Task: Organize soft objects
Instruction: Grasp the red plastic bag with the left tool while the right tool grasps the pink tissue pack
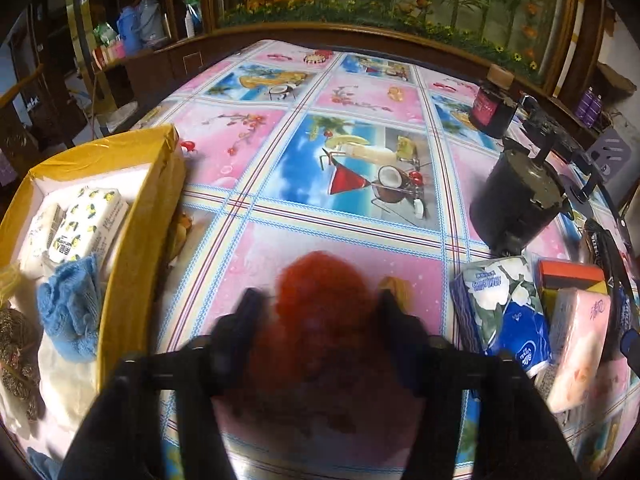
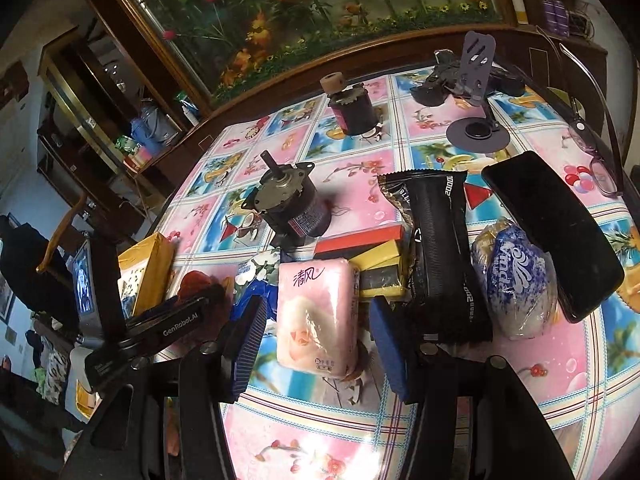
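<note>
My left gripper (image 1: 318,304) is shut on a fuzzy red soft object (image 1: 320,312) and holds it just above the table, right of the yellow box (image 1: 140,208). The box holds a lemon-print tissue pack (image 1: 86,226), a blue cloth (image 1: 72,308) and a steel scourer (image 1: 16,344). My right gripper (image 2: 316,332) is open, its jaws on either side of a pink tissue pack (image 2: 316,316) lying on the table. A blue-white tissue pack (image 1: 500,312) and stacked sponges (image 2: 376,260) lie beside it. The left gripper also shows in the right wrist view (image 2: 160,328).
Two electric motors (image 2: 292,204) (image 2: 354,110), a black snack bag (image 2: 440,248), a black phone (image 2: 552,232), a blue-white wrapped bundle (image 2: 516,276), glasses (image 2: 600,168) and a purple phone stand (image 2: 476,80) crowd the right half of the table. A wooden ledge runs behind.
</note>
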